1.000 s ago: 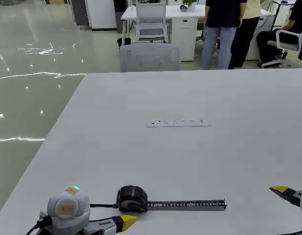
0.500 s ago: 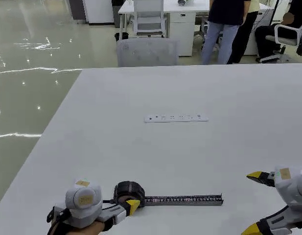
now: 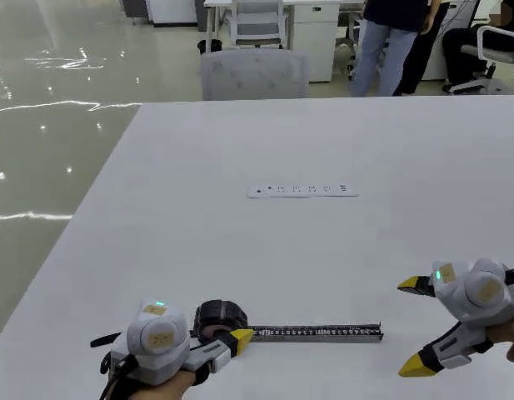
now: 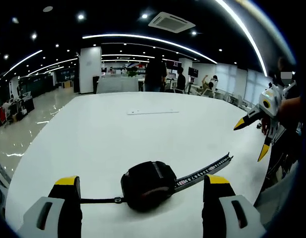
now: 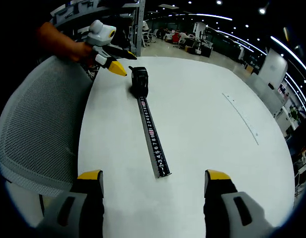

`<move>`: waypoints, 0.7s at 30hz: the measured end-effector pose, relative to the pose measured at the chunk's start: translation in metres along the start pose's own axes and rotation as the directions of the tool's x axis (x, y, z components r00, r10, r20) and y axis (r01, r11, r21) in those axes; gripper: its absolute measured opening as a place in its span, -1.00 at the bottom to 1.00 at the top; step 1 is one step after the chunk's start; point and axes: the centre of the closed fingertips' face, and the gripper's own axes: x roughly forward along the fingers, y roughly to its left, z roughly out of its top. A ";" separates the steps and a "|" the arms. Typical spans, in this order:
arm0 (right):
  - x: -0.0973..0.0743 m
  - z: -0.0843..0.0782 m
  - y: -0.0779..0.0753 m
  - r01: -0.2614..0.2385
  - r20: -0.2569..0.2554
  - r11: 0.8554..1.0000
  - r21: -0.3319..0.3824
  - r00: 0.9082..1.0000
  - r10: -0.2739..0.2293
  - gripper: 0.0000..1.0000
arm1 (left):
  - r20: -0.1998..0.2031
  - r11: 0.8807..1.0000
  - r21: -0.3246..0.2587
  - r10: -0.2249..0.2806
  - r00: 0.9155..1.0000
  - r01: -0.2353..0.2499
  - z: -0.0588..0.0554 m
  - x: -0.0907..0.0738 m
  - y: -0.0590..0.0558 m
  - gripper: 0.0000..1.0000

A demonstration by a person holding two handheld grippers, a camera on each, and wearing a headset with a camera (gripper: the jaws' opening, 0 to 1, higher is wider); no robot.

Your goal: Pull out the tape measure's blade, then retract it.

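Black tape measure [image 3: 221, 319] lies nr table's [image 3: 240, 250] front edge, blade [image 3: 319, 333] out flat. L gripper [image 4: 142, 180] jaws wide, straddling case, no contact. R gripper [image 3: 409, 325] jaws wide, just off blade tip. R gripper view: mesh chair [image 5: 38, 129] at table edge; bare top beyond.

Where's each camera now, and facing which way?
Head view: on the headset, looking down at the table; left gripper, right gripper and a hand show.
Left gripper view: on the left gripper, facing the tape measure; own open jaws below.
Right gripper view: on the right gripper, facing along the blade; own open jaws below.
Shared: all show the tape measure.
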 end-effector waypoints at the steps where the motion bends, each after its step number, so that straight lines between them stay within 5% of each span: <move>1: 0.002 0.000 -0.002 -0.002 -0.002 1.000 -0.004 1.000 0.002 0.66 | 0.004 1.000 0.000 0.011 1.000 -0.011 0.000 0.001 0.001 1.00; 5: 0.012 -0.008 -0.005 -0.042 -0.061 0.998 -0.047 0.997 0.040 0.56 | 0.003 0.999 -0.029 0.028 1.000 -0.028 -0.007 0.003 -0.005 1.00; 7: 0.016 -0.012 -0.004 -0.070 -0.088 0.996 -0.050 0.994 0.066 0.52 | -0.009 0.999 0.046 0.001 1.000 0.000 -0.013 0.003 -0.010 1.00; 10: 0.022 -0.016 -0.003 -0.114 -0.122 0.991 -0.068 0.987 0.105 0.36 | 0.015 0.994 0.113 -0.008 1.000 0.007 -0.006 0.004 -0.010 1.00; 21: 0.044 -0.023 -0.007 -0.183 -0.178 0.981 -0.063 0.969 0.169 0.01 | 0.025 0.998 0.062 0.001 1.000 -0.003 -0.009 0.006 -0.001 1.00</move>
